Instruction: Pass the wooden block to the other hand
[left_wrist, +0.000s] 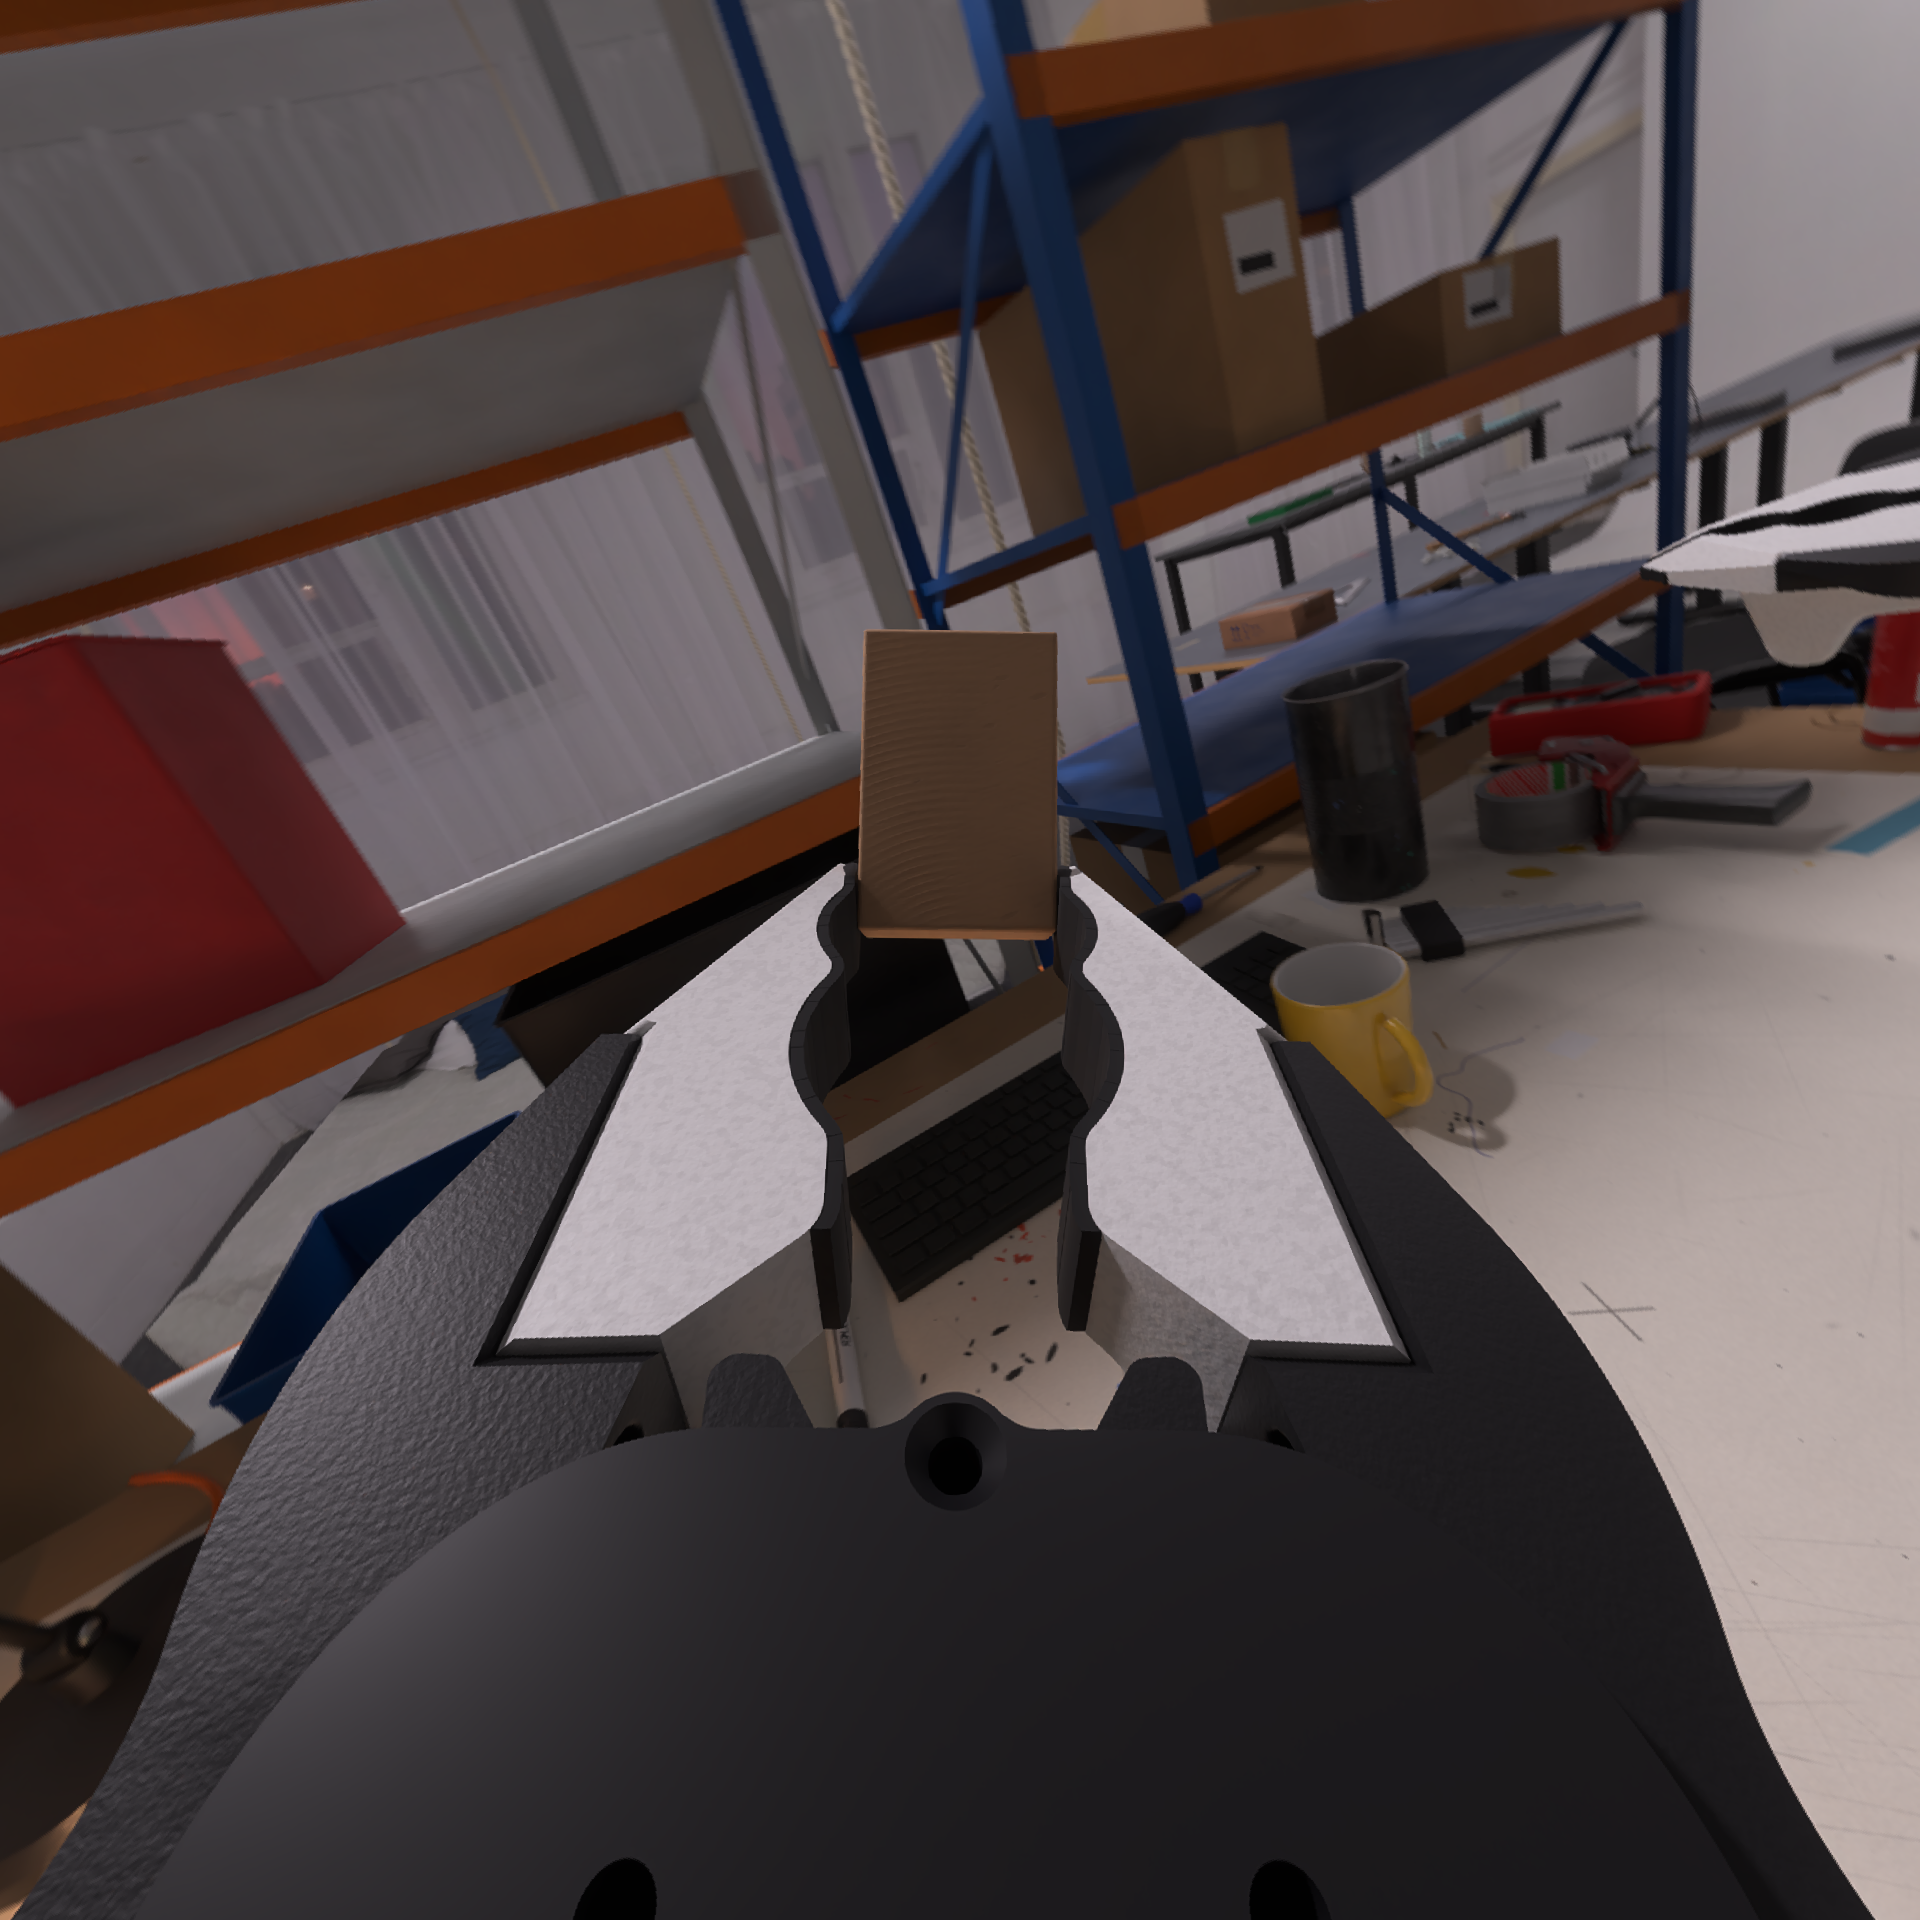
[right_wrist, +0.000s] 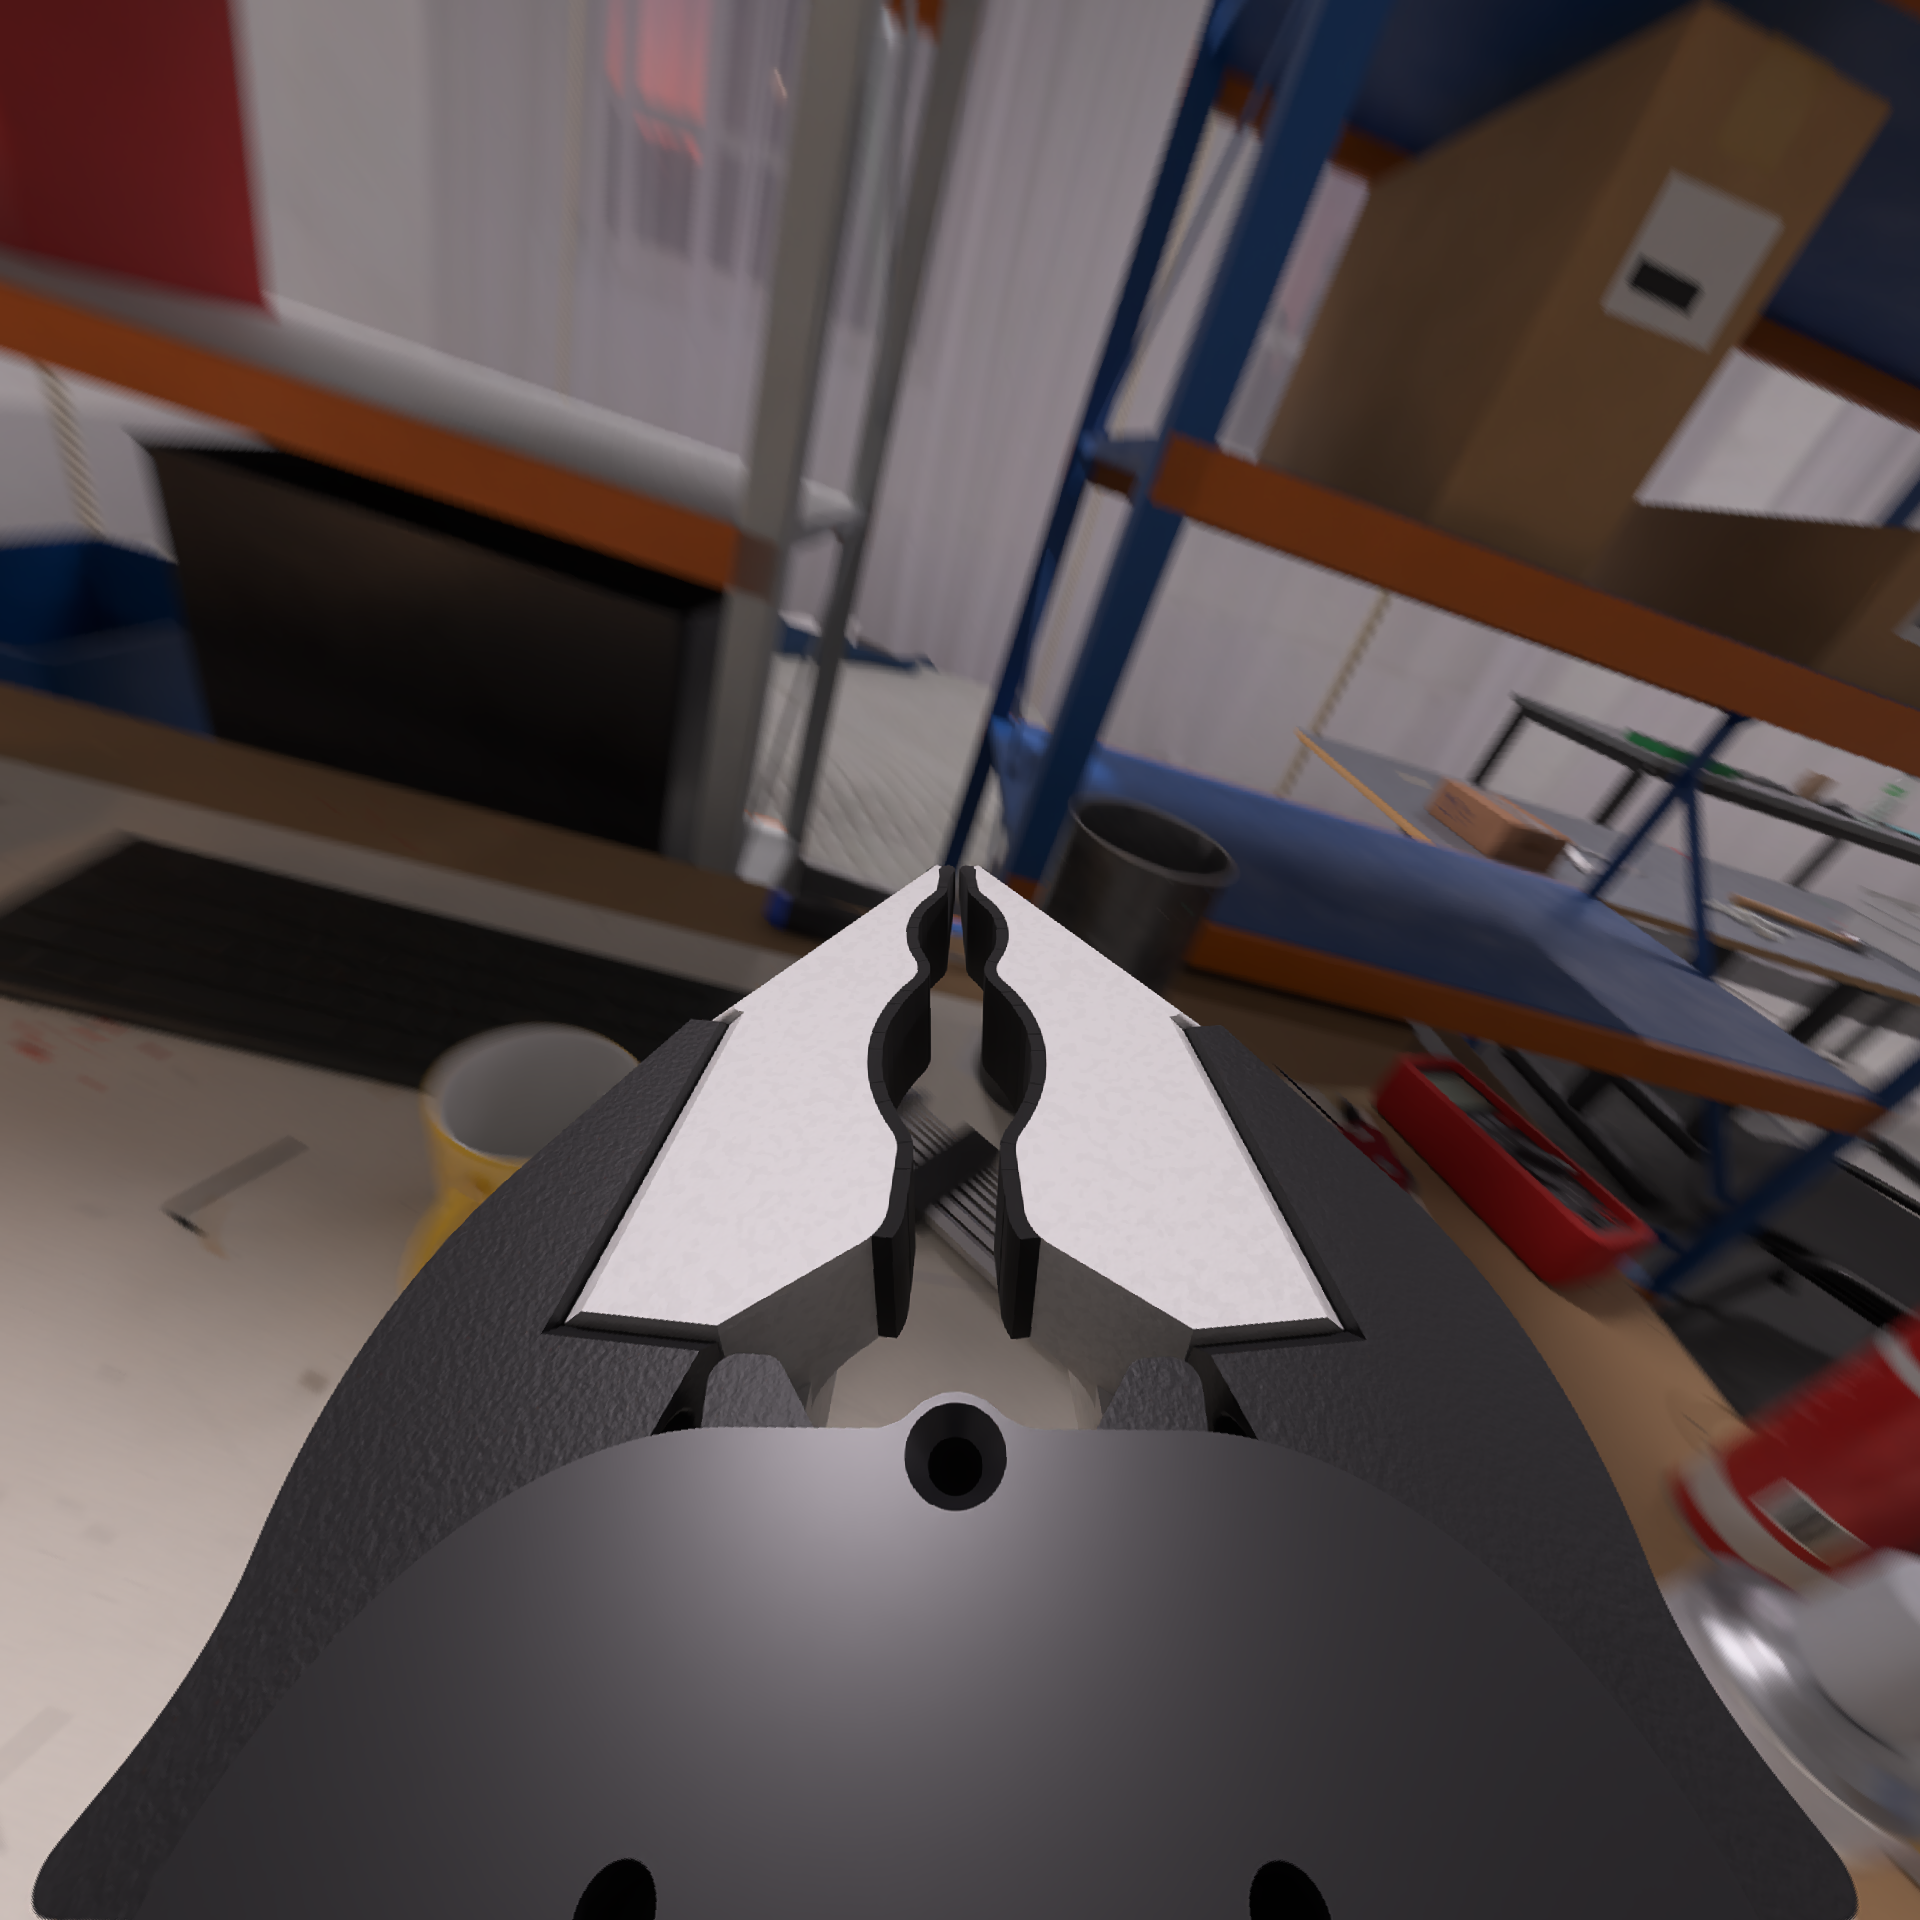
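My left gripper (left_wrist: 958, 899) is shut on the wooden block (left_wrist: 956, 779), a tan rectangular piece that stands upright between the fingertips, held in the air above the work table. My right gripper (right_wrist: 956, 878) is shut and empty, its tips touching. The right gripper also shows at the far right edge of the left wrist view (left_wrist: 1808, 566), well apart from the block. The block does not show in the right wrist view.
On the white table (left_wrist: 1662, 1195) are a yellow mug (left_wrist: 1345, 1023), a black cup (left_wrist: 1356, 779), a black keyboard (left_wrist: 961, 1174), a tape dispenser (left_wrist: 1579, 795) and a red tray (left_wrist: 1600, 712). Blue and orange shelving (left_wrist: 1091, 416) with cardboard boxes stands behind. A red bin (left_wrist: 156, 862) sits left.
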